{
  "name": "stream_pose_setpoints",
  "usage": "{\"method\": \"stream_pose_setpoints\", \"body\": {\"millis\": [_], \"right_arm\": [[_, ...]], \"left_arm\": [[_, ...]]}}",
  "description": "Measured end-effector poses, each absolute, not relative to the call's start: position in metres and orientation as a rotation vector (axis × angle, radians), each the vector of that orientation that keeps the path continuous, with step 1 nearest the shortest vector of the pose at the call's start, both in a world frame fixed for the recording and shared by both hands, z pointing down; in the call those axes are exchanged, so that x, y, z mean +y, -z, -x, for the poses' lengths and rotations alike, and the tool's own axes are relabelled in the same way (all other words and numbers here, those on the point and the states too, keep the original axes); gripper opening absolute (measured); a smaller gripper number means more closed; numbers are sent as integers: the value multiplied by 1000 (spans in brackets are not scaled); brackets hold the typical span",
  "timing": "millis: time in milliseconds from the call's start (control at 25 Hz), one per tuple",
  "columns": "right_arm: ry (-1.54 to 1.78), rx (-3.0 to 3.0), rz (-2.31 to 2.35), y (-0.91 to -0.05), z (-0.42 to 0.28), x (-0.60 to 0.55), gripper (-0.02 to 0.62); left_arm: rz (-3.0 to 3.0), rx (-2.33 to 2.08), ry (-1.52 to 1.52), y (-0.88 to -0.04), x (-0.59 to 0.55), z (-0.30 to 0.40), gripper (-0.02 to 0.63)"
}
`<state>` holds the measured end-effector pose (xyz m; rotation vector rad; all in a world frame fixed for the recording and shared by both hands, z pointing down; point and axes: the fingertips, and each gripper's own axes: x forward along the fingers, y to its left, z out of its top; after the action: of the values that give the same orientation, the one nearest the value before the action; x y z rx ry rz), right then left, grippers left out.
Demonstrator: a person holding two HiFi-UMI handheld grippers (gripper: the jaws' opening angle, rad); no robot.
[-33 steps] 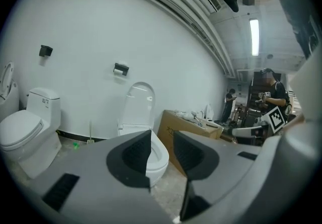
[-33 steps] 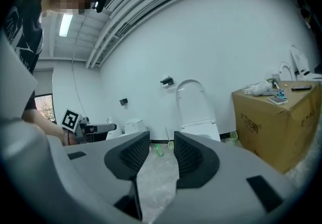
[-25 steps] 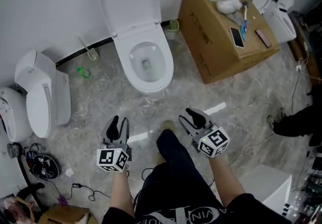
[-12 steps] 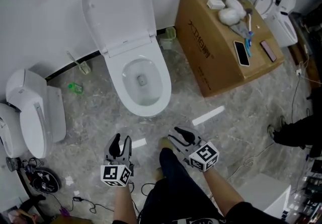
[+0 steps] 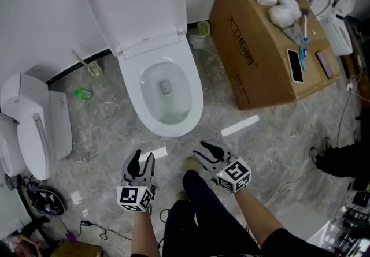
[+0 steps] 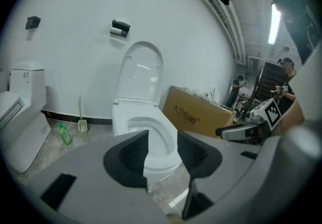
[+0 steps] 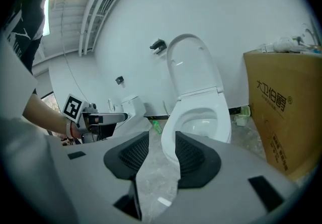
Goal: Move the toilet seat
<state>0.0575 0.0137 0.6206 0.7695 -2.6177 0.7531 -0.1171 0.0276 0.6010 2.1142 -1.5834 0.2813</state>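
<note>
Head view looks steeply down on a white toilet [image 5: 167, 94] against the far wall. Its lid [image 5: 136, 2] is raised against the wall, and the toilet seat [image 5: 195, 100] appears to lie flat on the bowl. Both tools hover over the grey marble floor [image 5: 277, 134] on the near side of the bowl, apart from it. The left hand-held gripper [image 5: 142, 160] is released, its jaws having just been opening with nothing between them. The right hand-held gripper [image 5: 203, 152] is likewise released and empty.

Only this view shows the top of the cardboard box [image 5: 260, 42] to the right of the toilet, where a black phone [image 5: 295, 65] lies among other small things. It also shows a second toilet [image 5: 34, 123] at the left, and between the two a green bottle [image 5: 82, 93] and a toilet brush [image 5: 87, 64].

Left gripper view adds what the head view lacks: a black fitting [image 6: 121, 27] high on the wall, and people [image 6: 235, 89] standing far right beyond the box. Its own spread jaws frame the front of the bowl, and the right tool shows at the right edge.

Right gripper view shows the lid upright from the side, the printed face of the box at the right, and the left tool at the left, level with it
</note>
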Motion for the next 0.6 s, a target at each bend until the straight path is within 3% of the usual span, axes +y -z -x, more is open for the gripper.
{"method": "stream_pose_setpoints", "body": {"millis": [600], "right_arm": [[-735,-2513,-807,-742,-67,-37,209]], "left_arm": [[-2087,-1488,-382,-728,-1,105,186]]}}
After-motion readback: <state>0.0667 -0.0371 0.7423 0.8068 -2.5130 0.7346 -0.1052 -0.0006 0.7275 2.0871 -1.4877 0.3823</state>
